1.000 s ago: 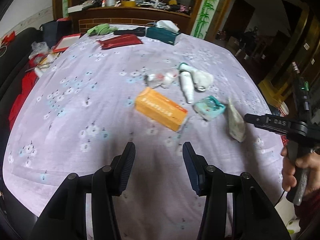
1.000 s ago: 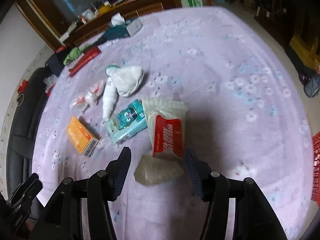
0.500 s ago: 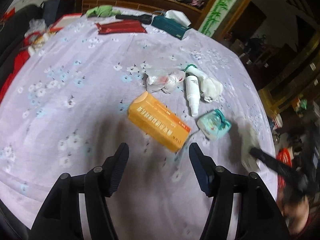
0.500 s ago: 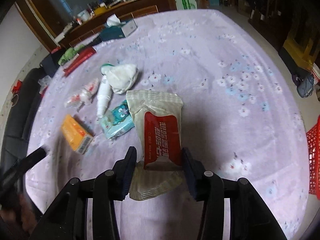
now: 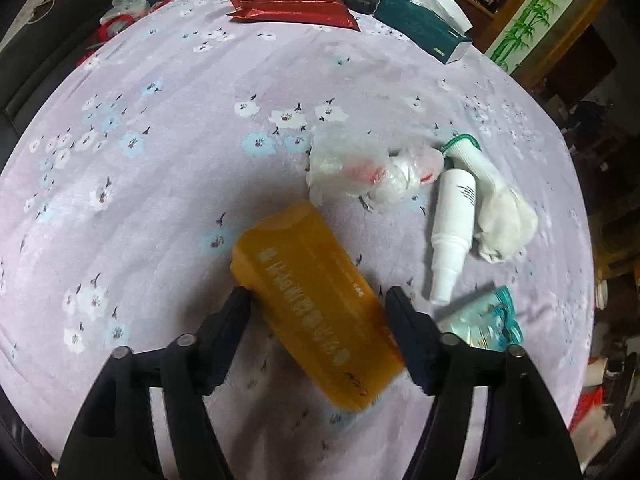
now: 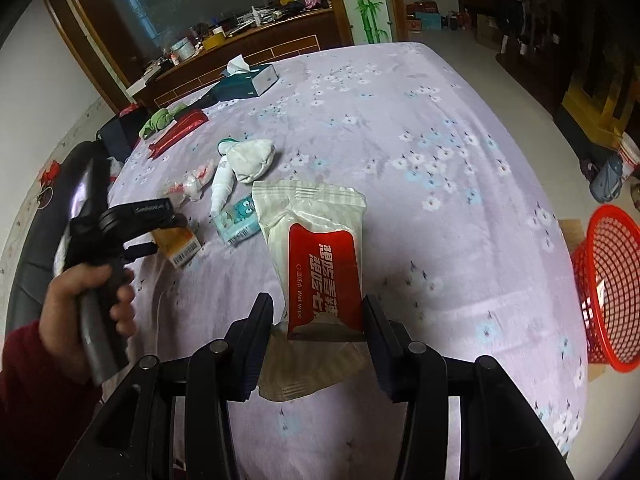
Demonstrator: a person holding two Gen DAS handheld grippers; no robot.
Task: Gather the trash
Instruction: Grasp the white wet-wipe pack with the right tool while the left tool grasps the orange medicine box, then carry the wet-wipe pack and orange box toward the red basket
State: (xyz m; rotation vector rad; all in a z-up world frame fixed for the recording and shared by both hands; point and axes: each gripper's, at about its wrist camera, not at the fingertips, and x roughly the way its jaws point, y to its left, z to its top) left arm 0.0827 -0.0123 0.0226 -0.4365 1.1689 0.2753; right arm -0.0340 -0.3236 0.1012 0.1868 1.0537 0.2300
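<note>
Right hand-held gripper [image 6: 316,316] clamps wet-wipe packet [image 6: 316,236]; left [image 5: 316,312] straddles orange box [image 5: 316,304].

Black hand-held gripper [image 6: 316,320] — dark-red sleeve [image 6: 36,392].

One orange box [image 5: 316,304], one spray bottle [image 5: 452,228] (white), two socks [image 5: 500,208].

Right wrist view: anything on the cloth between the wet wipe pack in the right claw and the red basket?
Nothing. In the right wrist view, only bare flowered cloth lies between the wet wipe pack and the red basket, which stands beyond the table edge.
</note>
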